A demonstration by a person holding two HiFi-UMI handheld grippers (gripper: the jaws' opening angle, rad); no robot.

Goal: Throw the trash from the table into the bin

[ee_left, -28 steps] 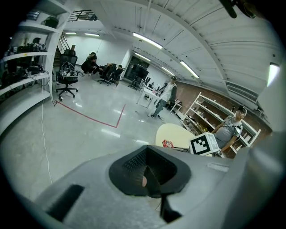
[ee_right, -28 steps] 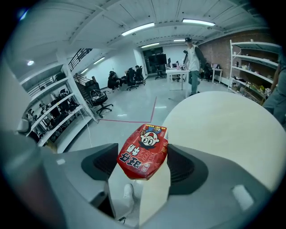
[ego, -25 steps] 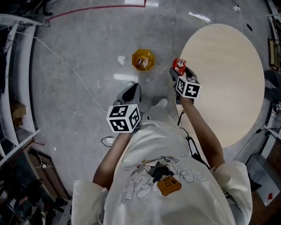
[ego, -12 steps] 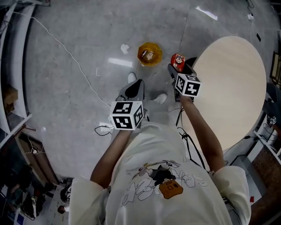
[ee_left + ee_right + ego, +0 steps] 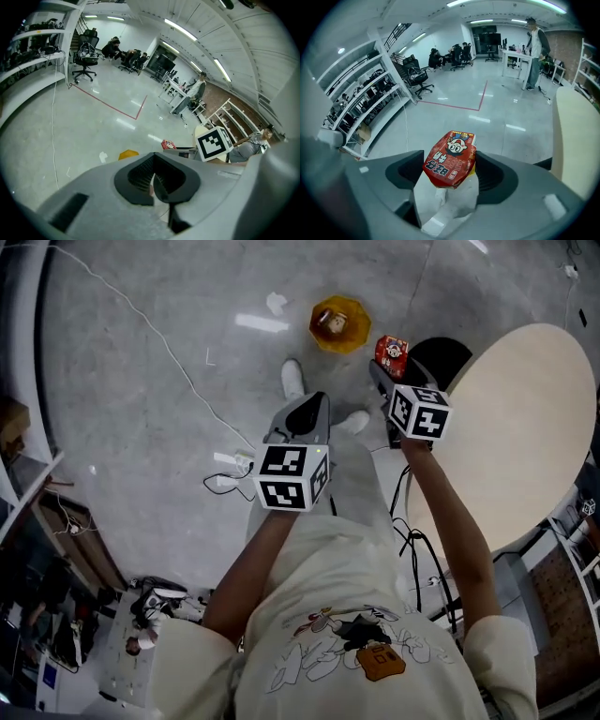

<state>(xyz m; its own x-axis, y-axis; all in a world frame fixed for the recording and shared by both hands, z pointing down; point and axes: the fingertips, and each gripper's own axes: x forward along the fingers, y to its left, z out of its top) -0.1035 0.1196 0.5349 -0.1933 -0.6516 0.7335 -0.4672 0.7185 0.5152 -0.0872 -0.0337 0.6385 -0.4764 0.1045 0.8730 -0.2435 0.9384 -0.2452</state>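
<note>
The right hand-held gripper (image 5: pixel 450 171) is clamped on a red snack packet (image 5: pixel 451 159), its two dark jaws pressing the packet from either side, with the printed cartoon face turned up toward the camera; a pale crumpled part of the wrapper hangs below the red part between the jaws; in the head view the same packet (image 5: pixel 391 350) sits at the tip of the right hand-held gripper (image 5: pixel 382 371), held above the floor (image 5: pixel 141 409) and just to the right of the yellow bin (image 5: pixel 339 322), beside it rather than over its opening; the bin stands on the floor with something brownish inside that is too small to identify; the round worktop (image 5: pixel 525 427) lies to the right of the person, its pale top bare where it shows, and the packet is between its edge and the bin; the left hand-held gripper (image 5: pixel 302 418) is held lower in the frame, in front of the person's body, its jaws pressed together with nothing between them, as its own view (image 5: pixel 153 180) shows; that view also catches the bin (image 5: pixel 127 153) and the packet (image 5: pixel 168 144) beyond the jaws; a white scrap (image 5: pixel 276 303) lies on the floor left of the bin, apart from it; a thin cable (image 5: pixel 159 362) runs across the floor at the left.
</note>
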